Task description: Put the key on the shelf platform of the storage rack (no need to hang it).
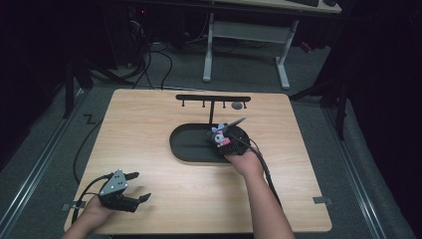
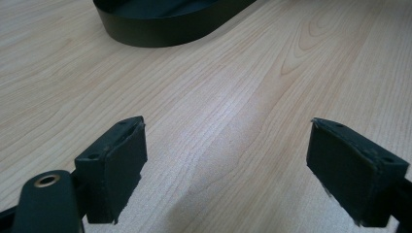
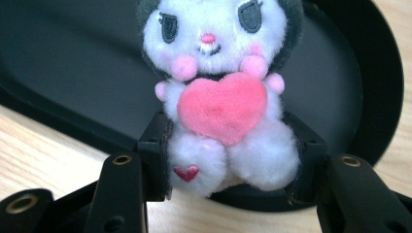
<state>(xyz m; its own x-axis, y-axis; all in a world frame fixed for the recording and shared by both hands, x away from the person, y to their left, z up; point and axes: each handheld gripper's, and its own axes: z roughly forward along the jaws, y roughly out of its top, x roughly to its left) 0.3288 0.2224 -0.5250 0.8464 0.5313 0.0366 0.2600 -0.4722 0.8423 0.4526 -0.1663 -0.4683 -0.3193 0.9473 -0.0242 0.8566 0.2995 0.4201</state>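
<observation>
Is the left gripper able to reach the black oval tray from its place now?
Probably yes. The left gripper is open and holds nothing, and bare wood of the table lies between it and the tray. The right gripper holding the plush toy occupies the tray's right end.

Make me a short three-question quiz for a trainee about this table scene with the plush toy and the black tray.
1. True or false: the right tongs are shut on the plush toy.
2. Which describes the left tongs? A) gripping the tray B) open over bare table C) holding a pen
3. Fill in: the toy hugs a pink ____.

Key:
1. True; the pads press its lower body, above the black tray.
2. B; nothing sits between them, with the wooden table below.
3. Heart.
</observation>
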